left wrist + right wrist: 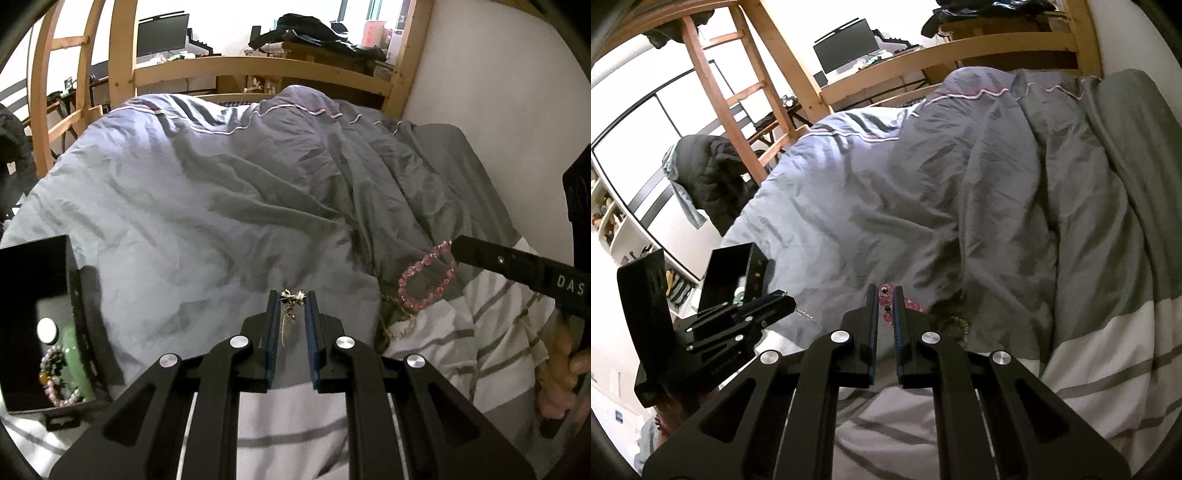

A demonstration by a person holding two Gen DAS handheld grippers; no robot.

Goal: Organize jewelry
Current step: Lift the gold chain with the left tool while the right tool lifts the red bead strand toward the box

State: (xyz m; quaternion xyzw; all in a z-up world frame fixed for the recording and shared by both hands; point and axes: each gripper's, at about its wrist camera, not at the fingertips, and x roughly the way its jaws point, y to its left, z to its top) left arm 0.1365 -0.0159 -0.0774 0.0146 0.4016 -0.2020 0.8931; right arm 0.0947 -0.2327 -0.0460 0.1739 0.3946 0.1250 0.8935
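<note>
My left gripper (292, 295) is shut on a small silver charm pendant (291, 297), whose chain hangs down between the fingers above the bed. My right gripper (885, 291) is shut on a pink bead bracelet (886, 295); in the left wrist view the bracelet (424, 277) hangs as a ring from the right gripper's tip. A black jewelry box (37, 314) stands open at the left and holds bead bracelets and a green bangle (75, 358). The box also shows in the right wrist view (733, 275), behind the left gripper. A gold chain (397, 325) lies on the bed under the bracelet.
A rumpled grey-blue duvet (240, 192) covers the bed, with a white and grey striped sheet (461, 332) in front. A wooden bed frame (258, 70) stands at the far end, a white wall at the right. A dark jacket (713, 177) hangs by the ladder.
</note>
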